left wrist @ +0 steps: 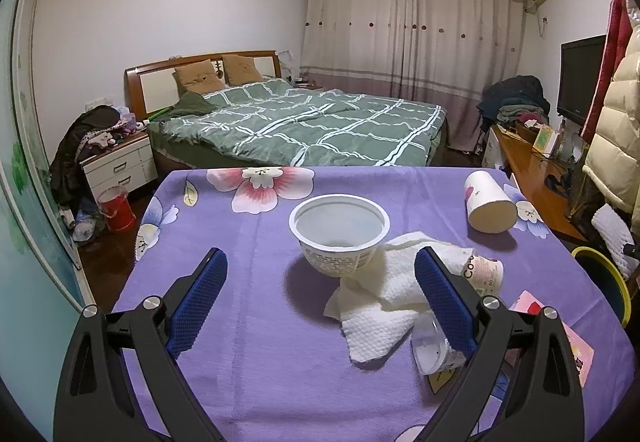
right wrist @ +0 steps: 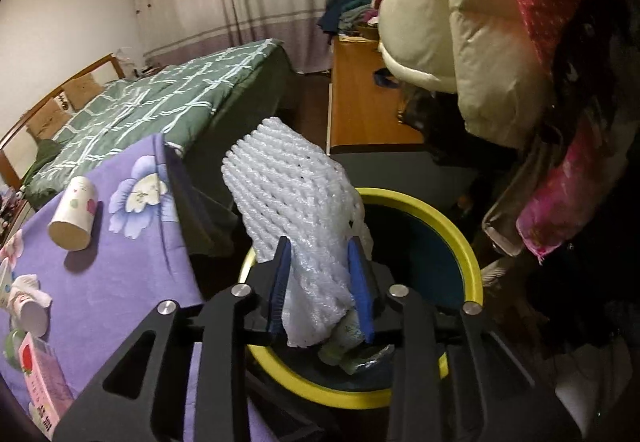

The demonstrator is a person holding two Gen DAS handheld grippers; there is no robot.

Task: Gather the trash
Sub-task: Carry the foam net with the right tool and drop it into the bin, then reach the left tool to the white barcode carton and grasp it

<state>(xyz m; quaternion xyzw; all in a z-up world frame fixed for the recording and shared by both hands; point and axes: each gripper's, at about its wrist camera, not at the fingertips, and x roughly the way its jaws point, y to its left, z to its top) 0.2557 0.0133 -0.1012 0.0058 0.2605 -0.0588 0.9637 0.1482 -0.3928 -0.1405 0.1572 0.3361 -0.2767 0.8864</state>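
Right tool over the bin with foam netting; left tool waiting above the table litter.

The right tool (right wrist: 322, 280) has white foam netting (right wrist: 288, 194) between its jaws, directly above the yellow-rimmed bin (right wrist: 460, 226) beside the table (left wrist: 248, 342), so a release should drop it inside; whether the pads press on it cannot be told. The left tool (left wrist: 320, 282) stands wide apart and empty, aimed at the white tub (left wrist: 339, 238) and crumpled paper towel (left wrist: 384, 298), probably the next pickups. A tipped paper cup (left wrist: 489, 208) lies farther off.
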